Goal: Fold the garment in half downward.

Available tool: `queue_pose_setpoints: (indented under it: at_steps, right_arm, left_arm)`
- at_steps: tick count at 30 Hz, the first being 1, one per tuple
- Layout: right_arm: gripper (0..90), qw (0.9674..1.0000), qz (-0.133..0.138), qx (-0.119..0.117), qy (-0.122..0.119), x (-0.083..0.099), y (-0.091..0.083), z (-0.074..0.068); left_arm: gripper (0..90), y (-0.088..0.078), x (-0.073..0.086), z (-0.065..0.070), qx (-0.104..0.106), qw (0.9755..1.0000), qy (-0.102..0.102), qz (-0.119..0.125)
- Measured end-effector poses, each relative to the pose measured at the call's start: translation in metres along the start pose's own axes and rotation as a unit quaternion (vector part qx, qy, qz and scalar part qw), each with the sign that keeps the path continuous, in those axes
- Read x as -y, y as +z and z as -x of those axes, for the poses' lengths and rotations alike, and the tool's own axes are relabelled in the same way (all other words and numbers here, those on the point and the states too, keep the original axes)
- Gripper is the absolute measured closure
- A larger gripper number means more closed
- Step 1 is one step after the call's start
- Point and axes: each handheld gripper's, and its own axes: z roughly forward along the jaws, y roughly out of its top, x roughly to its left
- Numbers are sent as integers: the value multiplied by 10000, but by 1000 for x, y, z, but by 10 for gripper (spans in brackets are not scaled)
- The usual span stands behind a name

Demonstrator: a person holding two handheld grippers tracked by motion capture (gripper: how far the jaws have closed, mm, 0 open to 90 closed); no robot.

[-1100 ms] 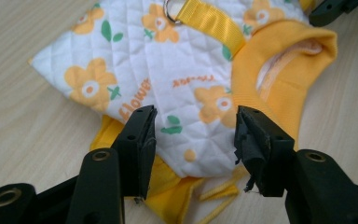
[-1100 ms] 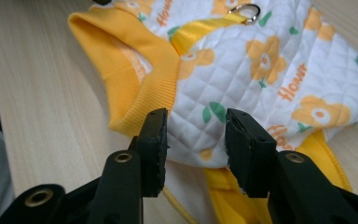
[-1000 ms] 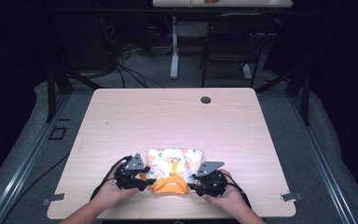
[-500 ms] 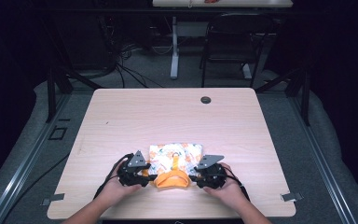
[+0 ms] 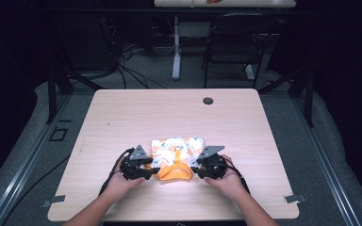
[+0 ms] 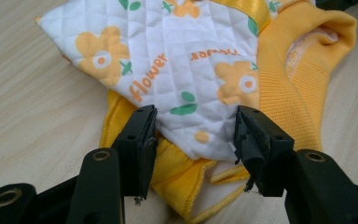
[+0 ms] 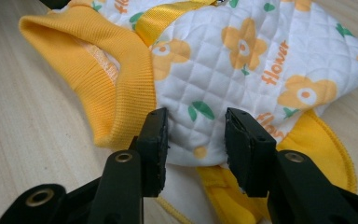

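While closing in on the vest (image 5: 176,155) from both sides: reads as lining up a two-point pick at the near hem, nothing gripped yet.
Left gripper (image 6: 193,119): wide, just been closing a touch, white quilted corner between the pads, no pinch.
Right gripper (image 7: 196,116): wide too, straddling the quilted edge beside the yellow rib collar (image 7: 107,79), no pinch.
Vest lying flat near the front edge of the table (image 5: 169,113), between the two grippers.
Next, probably: push in deeper, catch both layers, shut evenly, lift together. Risk of grabbing the top layer only.
Pale wood-grain top, dark grommet (image 5: 208,100) at the far side.
Dark room; chair (image 5: 235,42) and cables (image 5: 122,52) on the floor behind.
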Motion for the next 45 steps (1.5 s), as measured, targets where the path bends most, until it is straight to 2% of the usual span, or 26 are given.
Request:
queue_pose_setpoints:
  at_steps: [9,17,22,25,29,36,38,45]
  right_arm:
    - [586,9999,72,38,128,-3,4,6]
    - [572,9995,175,42,258,-2,5,10]
    - [574,9989,320,198,266,-3,1,7]
    - [570,9981,465,267,293,-3,-5,5]
    - [554,9976,577,248,283,0,-20,2]
    - [535,9972,664,298,189,2,-38,-3]
    - [530,9967,720,347,175,5,-48,-6]
    - [532,9961,757,359,271,22,-61,-9]
  left_arm:
    - [491,3,1,-8,-22,9997,-176,148]
    - [490,4,1,-6,-121,9997,-95,172]
    - [484,1,-1,-3,-200,9996,-25,172]
    - [477,-3,-2,1,-247,9995,75,192]
    - [470,-11,-3,5,-286,9992,150,229]
    - [465,-32,1,8,-374,9988,225,224]
    - [465,-41,4,9,-430,9985,265,199]
    - [465,-56,13,6,-413,9987,66,278]
